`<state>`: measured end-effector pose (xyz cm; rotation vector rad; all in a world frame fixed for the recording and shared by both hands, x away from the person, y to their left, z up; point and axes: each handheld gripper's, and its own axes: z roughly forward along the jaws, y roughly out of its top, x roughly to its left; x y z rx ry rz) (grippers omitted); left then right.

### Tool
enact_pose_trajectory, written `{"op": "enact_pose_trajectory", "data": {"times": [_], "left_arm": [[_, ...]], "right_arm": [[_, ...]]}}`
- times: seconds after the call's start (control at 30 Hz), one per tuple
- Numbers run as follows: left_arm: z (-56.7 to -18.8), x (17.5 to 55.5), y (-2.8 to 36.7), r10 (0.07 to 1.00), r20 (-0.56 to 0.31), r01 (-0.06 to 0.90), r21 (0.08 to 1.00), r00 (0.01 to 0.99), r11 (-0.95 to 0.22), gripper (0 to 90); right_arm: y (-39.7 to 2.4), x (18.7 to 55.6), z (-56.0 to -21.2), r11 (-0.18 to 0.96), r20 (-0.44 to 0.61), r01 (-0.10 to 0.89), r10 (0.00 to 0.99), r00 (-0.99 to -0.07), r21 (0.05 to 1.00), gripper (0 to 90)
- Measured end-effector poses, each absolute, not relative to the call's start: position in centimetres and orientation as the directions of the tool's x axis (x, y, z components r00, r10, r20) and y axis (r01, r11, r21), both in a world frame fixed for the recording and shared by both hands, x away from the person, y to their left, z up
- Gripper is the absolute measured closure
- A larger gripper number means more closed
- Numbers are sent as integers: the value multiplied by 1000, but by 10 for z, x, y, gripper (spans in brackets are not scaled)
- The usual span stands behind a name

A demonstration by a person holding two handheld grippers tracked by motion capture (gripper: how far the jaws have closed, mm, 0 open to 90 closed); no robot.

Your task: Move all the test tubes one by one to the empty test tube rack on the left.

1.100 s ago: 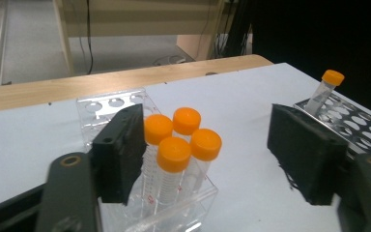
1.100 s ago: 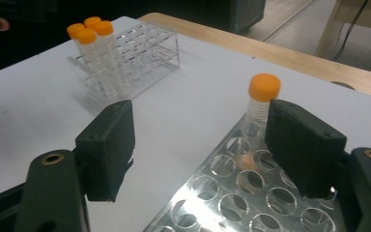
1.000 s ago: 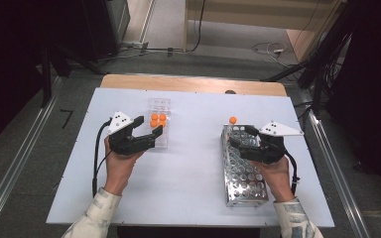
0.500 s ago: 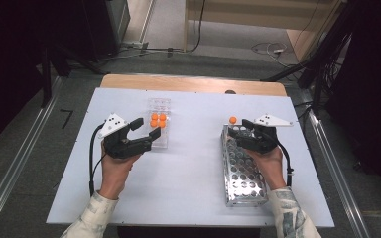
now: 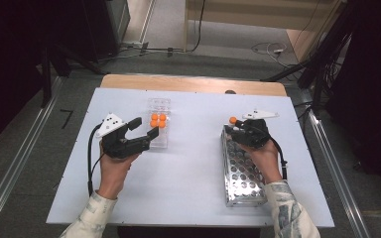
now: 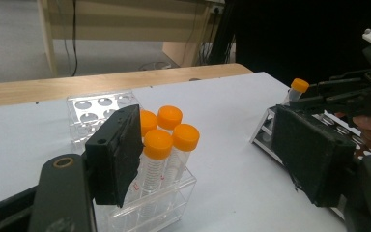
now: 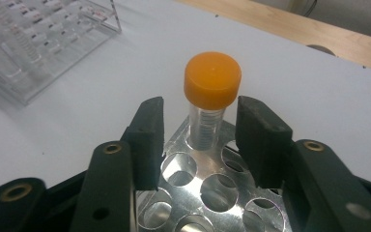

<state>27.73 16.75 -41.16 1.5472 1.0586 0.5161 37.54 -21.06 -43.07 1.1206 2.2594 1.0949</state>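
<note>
A lone orange-capped tube (image 7: 212, 79) stands in the far corner hole of a metal rack (image 7: 222, 188). My right gripper (image 7: 205, 135) straddles it. Its jaws have just been closing, and a gap still shows on each side of the tube, so it is open. From above, that right gripper (image 5: 236, 128) sits at the far end of the metal rack (image 5: 240, 168), by the tube (image 5: 233, 120). My left gripper (image 5: 146, 127) is open beside a clear rack (image 5: 158, 106) that holds several orange-capped tubes (image 5: 158, 120). In the left gripper view, one pad (image 6: 118, 154) stands in front of those tubes (image 6: 170, 118).
The white table (image 5: 193, 163) has free room between the two racks. A wooden strip (image 5: 193, 84) runs along its far edge. The clear rack's far holes (image 6: 96, 104) are vacant, as are most holes of the metal rack. Cables trail from both grippers.
The right gripper has moved away from me along the metal rack to the lone tube, and its jaws have narrowed around it. The left hand has barely shifted.
</note>
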Motion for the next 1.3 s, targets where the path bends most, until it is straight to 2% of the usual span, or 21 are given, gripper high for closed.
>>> {"op": "enact_pose_trajectory", "data": {"times": [0.4,0.6,0.87,1.3], "left_arm": [[-412,277,167,838,-218,344,938,499,39,266],[-412,276,167,837,-218,345,938,502,37,266],[-411,275,168,838,-218,343,939,501,39,264],[-411,274,167,840,-210,343,939,501,30,256]], "right_arm": [[-206,381,-433,410,-16,513,792,-610,754,632],[-206,381,-433,413,-18,514,792,-610,752,704],[-208,380,-431,399,-18,504,797,-604,766,714],[-218,370,-406,348,-6,457,801,-599,819,720]]}}
